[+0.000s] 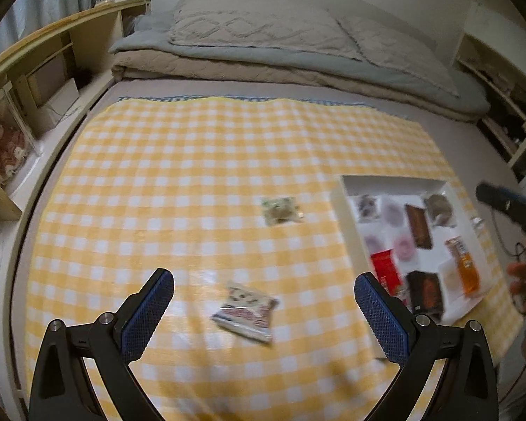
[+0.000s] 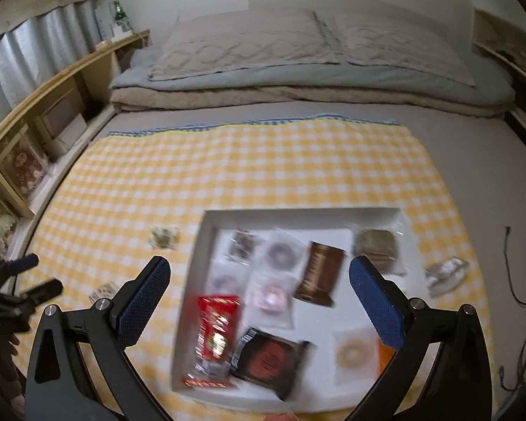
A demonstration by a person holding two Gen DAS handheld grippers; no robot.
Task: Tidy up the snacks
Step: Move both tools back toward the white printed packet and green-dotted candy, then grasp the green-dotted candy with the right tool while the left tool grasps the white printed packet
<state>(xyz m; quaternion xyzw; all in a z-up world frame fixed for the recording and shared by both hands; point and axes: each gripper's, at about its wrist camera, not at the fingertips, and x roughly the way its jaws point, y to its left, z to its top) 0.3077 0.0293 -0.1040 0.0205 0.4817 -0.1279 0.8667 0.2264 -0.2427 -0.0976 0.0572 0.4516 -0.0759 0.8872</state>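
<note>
My left gripper hangs open over a pale snack packet that lies loose on the yellow checked cloth. A greenish packet lies farther out on the cloth. At the right stands a white tray with several wrapped snacks. In the right wrist view my right gripper is open above that white tray, over a red packet, a dark packet and a brown bar. A silver packet lies on the cloth right of the tray.
The cloth covers a bed with folded quilts and pillows at the far end. Wooden shelving runs along the left side. A black cable trails at the right. The left gripper's fingers show at the left edge.
</note>
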